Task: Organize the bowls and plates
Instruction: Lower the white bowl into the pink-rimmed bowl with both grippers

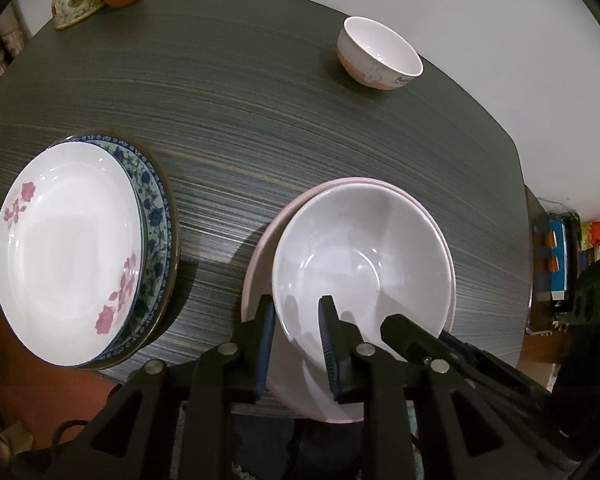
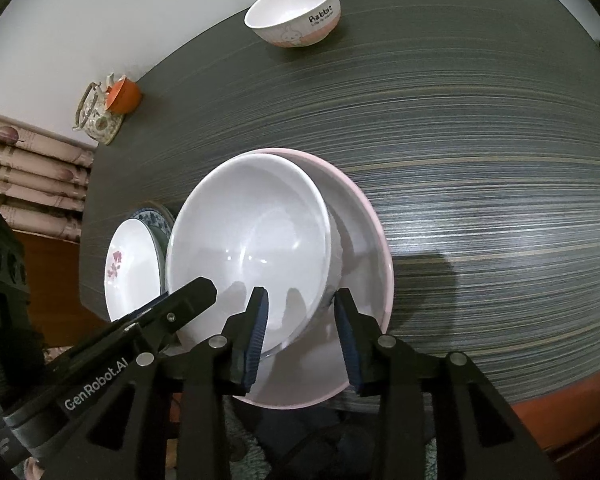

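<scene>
Over the white bowl (image 1: 360, 256) rim — both grippers straddle it, parted.

Legible text found on 2 items. The small white ceramic bowl with a pink base band and rabbit drawing (image 2: 293, 14), standing at the far part of the dark striped wooden table (image 2: 480, 200), carries the black word "Rabbit" on its outer wall; a smaller line beneath is too fine to read. The black plastic left gripper (image 2: 140, 344), nearer than that bowl, bears white lettering "GenRobot.AI".
</scene>
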A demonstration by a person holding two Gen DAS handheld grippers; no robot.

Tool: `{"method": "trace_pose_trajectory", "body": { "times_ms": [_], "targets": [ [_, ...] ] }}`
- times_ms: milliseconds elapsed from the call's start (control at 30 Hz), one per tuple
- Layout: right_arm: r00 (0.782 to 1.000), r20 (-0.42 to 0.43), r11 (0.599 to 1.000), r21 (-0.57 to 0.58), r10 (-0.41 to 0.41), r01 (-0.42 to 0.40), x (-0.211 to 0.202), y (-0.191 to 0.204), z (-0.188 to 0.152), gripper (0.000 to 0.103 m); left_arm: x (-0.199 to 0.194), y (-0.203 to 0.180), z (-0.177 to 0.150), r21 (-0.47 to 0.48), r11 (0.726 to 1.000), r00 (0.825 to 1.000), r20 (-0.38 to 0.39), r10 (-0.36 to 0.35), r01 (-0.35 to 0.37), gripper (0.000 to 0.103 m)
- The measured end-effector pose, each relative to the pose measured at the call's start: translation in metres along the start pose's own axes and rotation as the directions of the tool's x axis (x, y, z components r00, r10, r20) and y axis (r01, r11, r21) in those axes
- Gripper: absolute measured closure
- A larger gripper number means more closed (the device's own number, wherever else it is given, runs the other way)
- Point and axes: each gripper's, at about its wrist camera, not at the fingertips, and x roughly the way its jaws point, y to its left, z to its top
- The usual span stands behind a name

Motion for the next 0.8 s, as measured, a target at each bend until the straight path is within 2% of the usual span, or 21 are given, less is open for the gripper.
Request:
{"method": "trace_pose_trajectory", "body": {
  "times_ms": [367, 533, 700, 800],
  "targets": [
    [0.999, -0.037, 1.000, -0.018, -0.016, 0.015, -0.002, 0.005, 0.000, 0.064, -0.008, 0.004, 0.002, -0.012, 1.000, 0.999, 0.024, -0.021, 0.021, 0.080],
    [0.999, -0.008, 0.998, -0.030, -0.048, 0.048, -0.014, 0.008, 0.001, 0.048, -0.012, 0.003, 0.002, -0.002, 0.999, 0.998, 0.035, -0.047, 0.048, 0.079],
    [0.999, 0.019, 0.998, -0.041, -0.038, 0.039, -0.024, 0.008, 0.002, 0.045, -0.018, 0.003, 0.003, 0.012, 0.997, 0.995, 0.053, -0.081, 0.080, 0.072],
    [0.999, 0.047, 0.999, -0.038, -0.005, 0.007, -0.033, 0.003, 0.003, 0.044, -0.025, 0.004, 0.006, 0.012, 0.994, 0.991, 0.081, -0.107, 0.107, 0.066]
  ]
}}
